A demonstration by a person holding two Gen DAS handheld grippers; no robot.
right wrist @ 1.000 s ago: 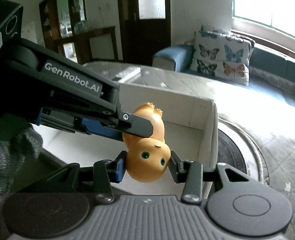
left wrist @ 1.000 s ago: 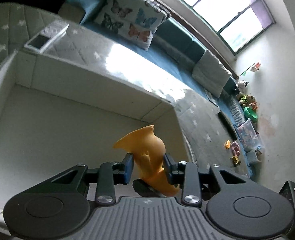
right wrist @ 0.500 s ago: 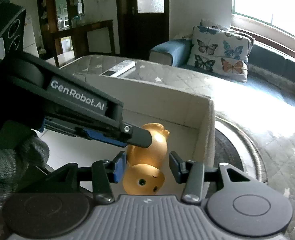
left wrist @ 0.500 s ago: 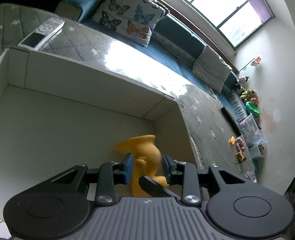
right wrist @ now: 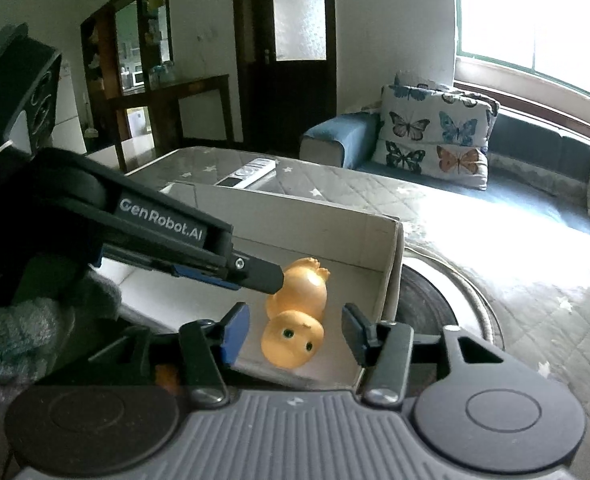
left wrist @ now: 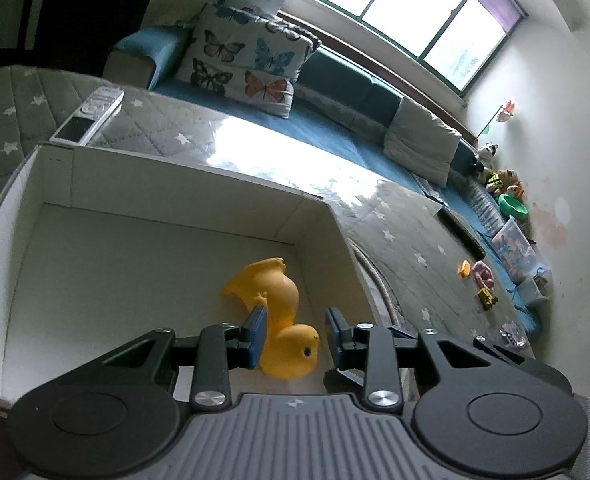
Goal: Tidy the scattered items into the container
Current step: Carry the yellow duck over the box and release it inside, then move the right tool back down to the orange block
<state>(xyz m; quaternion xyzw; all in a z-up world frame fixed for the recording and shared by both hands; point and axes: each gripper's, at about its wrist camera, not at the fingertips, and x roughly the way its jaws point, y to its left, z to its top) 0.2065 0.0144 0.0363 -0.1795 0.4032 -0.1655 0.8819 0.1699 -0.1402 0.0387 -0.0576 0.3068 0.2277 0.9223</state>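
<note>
An orange rubber doll (left wrist: 281, 312) lies on the floor of the white cardboard box (left wrist: 183, 184), near its right wall. It also shows in the right wrist view (right wrist: 295, 320), head toward me. My left gripper (left wrist: 295, 334) is open above the doll, with its jaws apart on either side of the head. My right gripper (right wrist: 295, 332) is open and empty, just above the box's near edge. The left gripper's finger (right wrist: 255, 274) reaches across the right wrist view over the doll.
The box (right wrist: 335, 220) stands on a grey quilted table with stars (left wrist: 407, 232). A white remote (left wrist: 89, 118) lies behind the box. Small toys (left wrist: 481, 280) lie at the table's far right. A blue sofa with a butterfly cushion (left wrist: 243, 68) stands beyond.
Both grippers held the doll over the box a second ago. Both have opened, the doll has dropped onto the box floor, and the grippers have pulled back a little.
</note>
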